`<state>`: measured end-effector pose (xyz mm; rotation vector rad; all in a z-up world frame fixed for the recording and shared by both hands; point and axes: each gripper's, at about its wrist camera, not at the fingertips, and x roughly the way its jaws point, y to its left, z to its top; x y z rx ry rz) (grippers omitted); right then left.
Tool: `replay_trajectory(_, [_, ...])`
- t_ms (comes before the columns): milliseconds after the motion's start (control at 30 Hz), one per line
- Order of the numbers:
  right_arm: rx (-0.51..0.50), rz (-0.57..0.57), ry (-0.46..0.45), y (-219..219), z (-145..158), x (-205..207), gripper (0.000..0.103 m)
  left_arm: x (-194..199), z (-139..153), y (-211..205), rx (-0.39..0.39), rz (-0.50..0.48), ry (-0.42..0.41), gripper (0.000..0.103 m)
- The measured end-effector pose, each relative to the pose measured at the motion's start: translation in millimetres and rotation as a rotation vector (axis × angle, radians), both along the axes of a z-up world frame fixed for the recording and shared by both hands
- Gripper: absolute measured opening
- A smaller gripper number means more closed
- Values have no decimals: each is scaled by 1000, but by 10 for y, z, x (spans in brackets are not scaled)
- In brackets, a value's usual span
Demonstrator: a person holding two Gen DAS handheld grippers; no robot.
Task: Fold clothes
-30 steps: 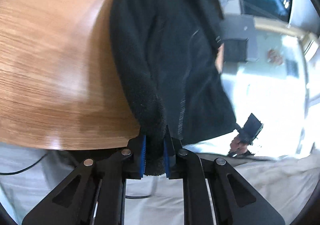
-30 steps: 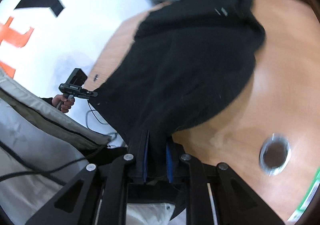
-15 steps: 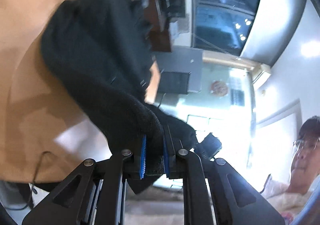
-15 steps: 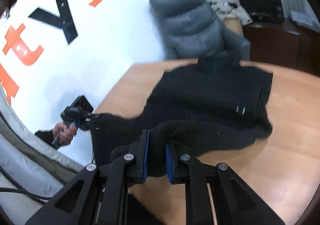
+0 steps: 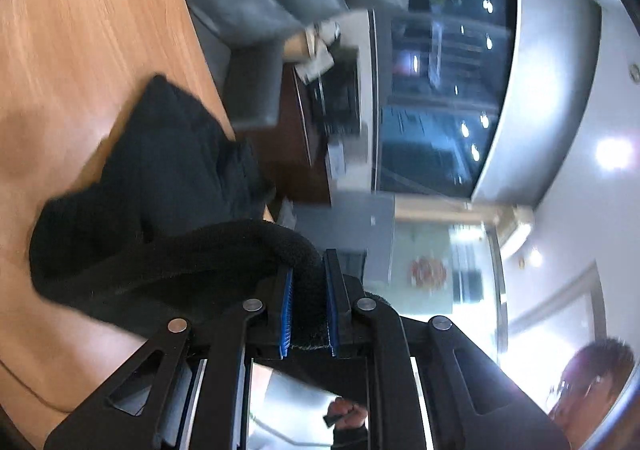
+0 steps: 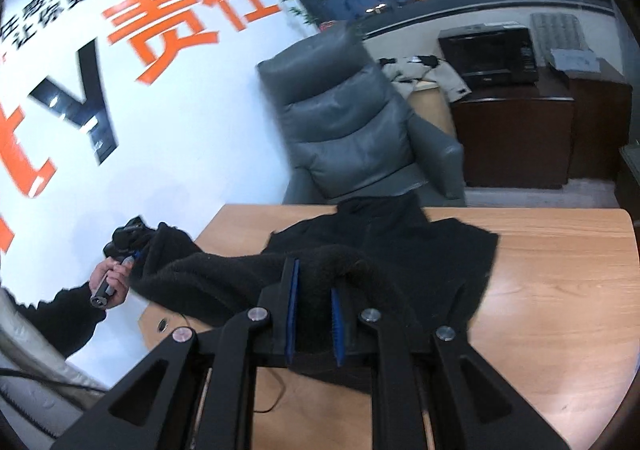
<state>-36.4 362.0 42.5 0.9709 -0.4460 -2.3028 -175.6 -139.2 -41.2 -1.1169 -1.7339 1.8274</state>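
Note:
A black fleece garment (image 6: 400,242) lies on the wooden table (image 6: 560,250), its near edge lifted. My right gripper (image 6: 314,270) is shut on a thick fold of that edge. My left gripper (image 5: 307,262) is shut on another part of the same edge; the fleece (image 5: 160,186) trails from it down to the table (image 5: 80,30). In the right wrist view the left gripper (image 6: 128,238) shows at the left, held in a hand, with the fleece stretched between the two.
A grey padded chair (image 6: 348,122) stands behind the table's far edge. A dark wooden cabinet (image 6: 516,138) with a black printer stands at the back right. A thin cable (image 6: 276,390) lies on the near part of the table.
Both grippers have lifted the near edge of the fleece up and carried it forward toward the far side of the table. The garment now bunches in a shorter, doubled shape.

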Motion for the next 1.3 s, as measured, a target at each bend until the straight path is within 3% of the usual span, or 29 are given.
replay_trajectory(300, [-9, -116, -88, 256, -597, -988, 14, -1053, -502, 198, -17, -37, -5, 12])
replay_trajectory(400, [-19, -135, -97, 253, -732, -1267, 14, -1254, -698, 63, -12, -61, -18, 13])
replay_trajectory(700, [-45, -187, -236, 315, -1463, -1991, 14, -1588, -1348, -37, -11, -99, -104, 16])
replay_trajectory(867, [29, -202, -336, 284, -1908, -2159, 18, -1616, -1565, -24, -27, -109, -166, 19])
replay_trajectory(933, [60, -208, -354, 261, -2000, -2175, 21, -1640, -1616, -14, -42, -112, -192, 25])
replay_trajectory(967, [69, -211, -362, 254, -2019, -2185, 21, -1649, -1584, -27, -67, -103, -194, 35])
replay_trajectory(1000, [77, -212, -364, 246, -2019, -2190, 22, -1656, -1510, -55, -105, -85, -188, 56])
replay_trajectory(1067, [91, -204, -348, 219, -1941, -2179, 25, -1661, -1339, -105, -191, -53, -168, 84])
replay_trajectory(1167, [119, -179, -265, 168, -1686, -2108, 43, -1638, -997, -137, -340, -32, -101, 87])
replay_trajectory(1233, [130, -205, -194, 192, -1510, -2043, 100, -1618, -773, -85, -402, -50, -43, 87])
replay_trajectory(1300, [109, -252, -121, 275, -1337, -1982, 103, -1615, -602, 107, -457, -116, 27, 90])
